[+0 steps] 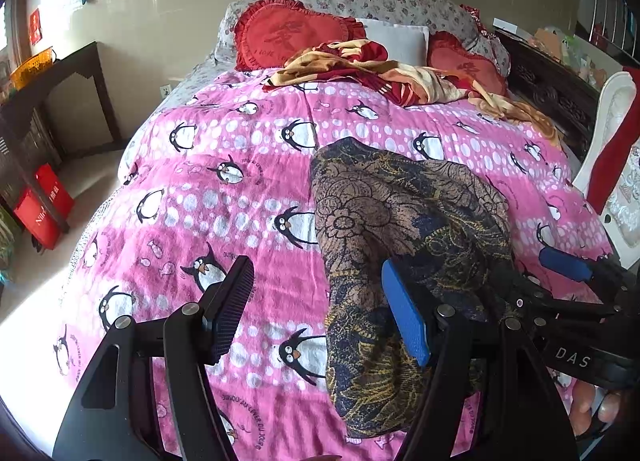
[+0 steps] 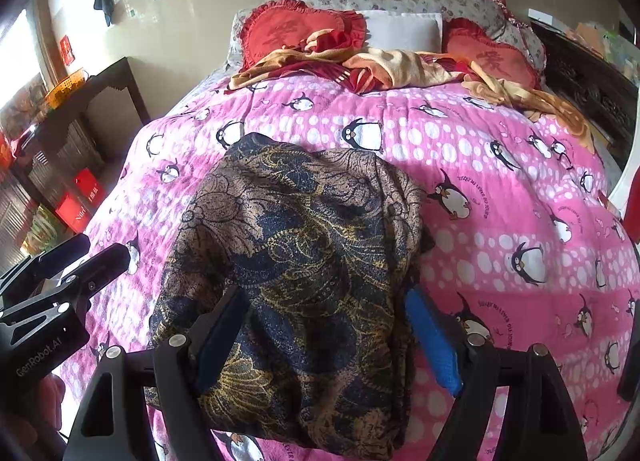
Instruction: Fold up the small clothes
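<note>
Two claws hung over a bed spread with a pink penguin quilt (image 1: 224,197). One dark garment (image 2: 304,261), patterned in navy, brown and gold, lay bunched on the quilt near the foot of the bed. The right claw (image 2: 326,337) stood wide open with its fingers on either side of the garment's near part, holding nothing. The left claw (image 1: 320,309) was also spread wide and empty; its blue-padded finger (image 1: 404,317) sat in front of the garment's left side, while its dark finger was over bare quilt. From the left wrist view the right claw showed at the far right, beside the garment. At the head of the bed lay two red heart cushions (image 1: 288,33) and a rumpled orange and red blanket (image 1: 360,65).
</note>
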Tool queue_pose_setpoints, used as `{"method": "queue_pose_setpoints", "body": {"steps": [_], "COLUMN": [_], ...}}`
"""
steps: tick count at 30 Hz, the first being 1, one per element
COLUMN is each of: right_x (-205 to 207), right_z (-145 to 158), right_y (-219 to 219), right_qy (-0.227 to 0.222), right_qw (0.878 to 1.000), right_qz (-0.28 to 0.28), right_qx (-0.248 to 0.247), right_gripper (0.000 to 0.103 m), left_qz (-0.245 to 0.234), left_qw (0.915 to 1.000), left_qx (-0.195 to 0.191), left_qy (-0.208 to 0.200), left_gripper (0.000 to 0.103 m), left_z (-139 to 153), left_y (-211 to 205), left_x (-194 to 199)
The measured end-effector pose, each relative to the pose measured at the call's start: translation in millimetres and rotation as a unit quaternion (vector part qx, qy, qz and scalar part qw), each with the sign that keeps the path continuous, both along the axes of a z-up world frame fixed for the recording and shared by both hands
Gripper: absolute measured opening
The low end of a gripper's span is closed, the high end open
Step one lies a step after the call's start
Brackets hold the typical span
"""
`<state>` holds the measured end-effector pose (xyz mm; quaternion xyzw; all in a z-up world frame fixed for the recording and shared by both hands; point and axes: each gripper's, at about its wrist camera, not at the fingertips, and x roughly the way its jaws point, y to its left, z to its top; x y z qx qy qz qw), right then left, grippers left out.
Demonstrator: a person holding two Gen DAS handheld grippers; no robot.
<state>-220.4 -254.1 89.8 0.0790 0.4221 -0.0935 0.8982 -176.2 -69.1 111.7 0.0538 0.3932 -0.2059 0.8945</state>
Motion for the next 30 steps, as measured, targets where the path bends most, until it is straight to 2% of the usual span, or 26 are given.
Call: {"method": "queue_pose_setpoints", "body": {"steps": [19, 25, 30], "right_x": [7.7, 10.8, 11.5], "right_z": [-10.6, -16.8, -19.7], "right_y": [-0.1, -3.1, -28.8], "right_qy": [0.016, 0.023, 0.018], "right_qw": [1.000, 1.000, 1.000], "right_qz": [0.003, 0.003, -0.002], "right_qx": [0.006, 0.010, 0.004], "right_gripper": [0.080, 0.080, 0.080], "left_qz": [0.000, -0.004, 0.011], "left_qw": [0.9999, 1.0000, 0.9998], "left_qx": [0.008, 0.009, 0.006], "left_qy": [0.010, -0.002, 0.018], "left_gripper": [0.067, 0.067, 0.067], "left_z": [-11.4, -12.7, -19.3], "left_y": [-3.3, -3.6, 5.6], "left_x": [6.9, 8.4, 28.2]}}
